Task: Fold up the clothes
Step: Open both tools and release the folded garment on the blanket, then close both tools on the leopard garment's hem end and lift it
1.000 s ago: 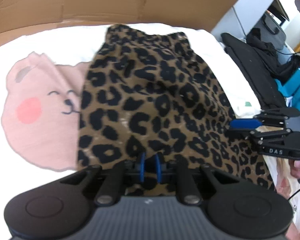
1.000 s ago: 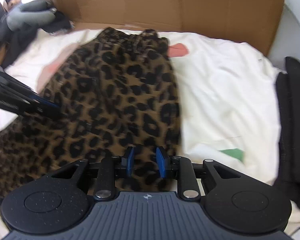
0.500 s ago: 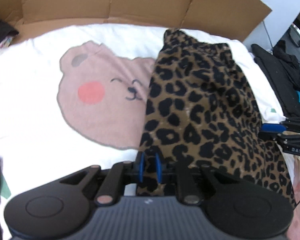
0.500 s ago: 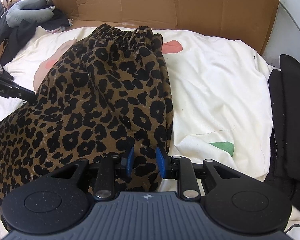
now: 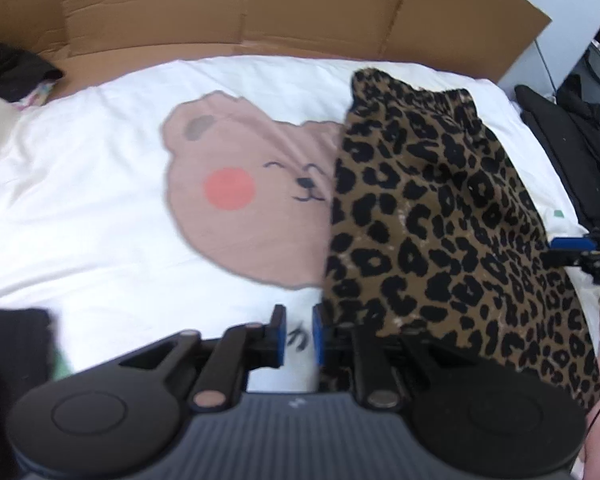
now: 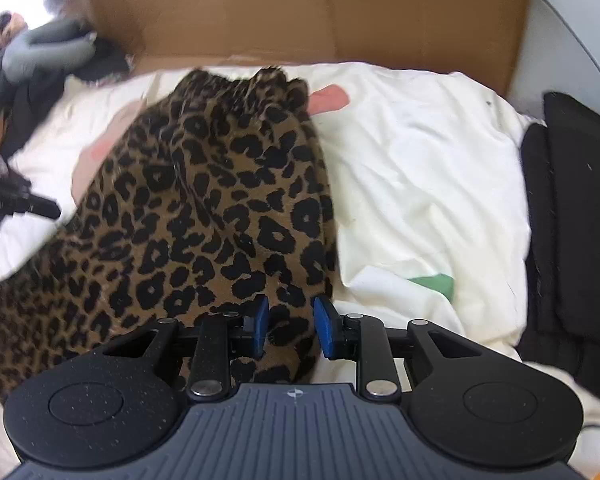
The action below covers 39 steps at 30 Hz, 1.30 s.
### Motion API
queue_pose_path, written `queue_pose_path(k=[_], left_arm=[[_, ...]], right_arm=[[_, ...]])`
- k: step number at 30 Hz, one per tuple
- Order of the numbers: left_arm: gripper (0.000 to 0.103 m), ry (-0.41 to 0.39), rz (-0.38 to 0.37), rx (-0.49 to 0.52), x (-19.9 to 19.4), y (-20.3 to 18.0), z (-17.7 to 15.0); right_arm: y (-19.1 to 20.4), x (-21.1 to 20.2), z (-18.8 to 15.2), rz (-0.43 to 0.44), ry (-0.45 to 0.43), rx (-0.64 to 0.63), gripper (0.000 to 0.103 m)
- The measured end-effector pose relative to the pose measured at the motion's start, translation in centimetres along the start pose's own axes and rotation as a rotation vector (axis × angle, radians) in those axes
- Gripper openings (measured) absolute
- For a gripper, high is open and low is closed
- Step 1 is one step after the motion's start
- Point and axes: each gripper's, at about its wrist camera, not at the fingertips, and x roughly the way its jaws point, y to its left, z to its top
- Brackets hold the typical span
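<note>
Left tongs (image 5: pixel 299 334): jaws just opened, nothing between them, skirt edge at 3 o'clock.
Right tongs (image 6: pixel 289 326): clasping the skirt's near edge.
Skirt (image 6: pixel 204 216): on the bed (image 6: pixel 420 184), light, limp, slippery; grip corners or waistband at 12 o'clock.

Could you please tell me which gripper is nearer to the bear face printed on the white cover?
Left. The left gripper hovers just below the bear face; the right gripper lies beyond the leopard-print garment, at its far side.
</note>
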Motion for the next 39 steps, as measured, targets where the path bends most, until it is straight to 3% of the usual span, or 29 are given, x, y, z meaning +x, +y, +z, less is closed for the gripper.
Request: queue_pose_path(k=[4,8,20,35,39], left_arm=[[0.026,0.016,-0.012,-0.054,-1.4,1.1,-1.1],[0.041,0.051,-0.019,-0.083,-2.6,2.4,-2.7],[0.042,0.15,-0.082,-0.22,-5.4,5.9,-8.2],[0.043,0.247,-0.171,-0.301,-5.2,6.1,-12.9],[0.043,0.272,-0.169,-0.295,-4.7,5.8,-13.8]], right_arm=[[-1.1,-1.5,-0.5,0.051,0.012,0.086,0.033],[-1.9,-2.8,-1.2,0.114,0.039,0.168,0.046],[-2.3,-4.6,-6.0,0.174,0.181,0.261,0.048],[-2.3,-3.8,-10.5,0.288,0.307,0.39,0.048],[-2.6,-2.8,-11.1,0.32,0.299,0.448,0.047]])
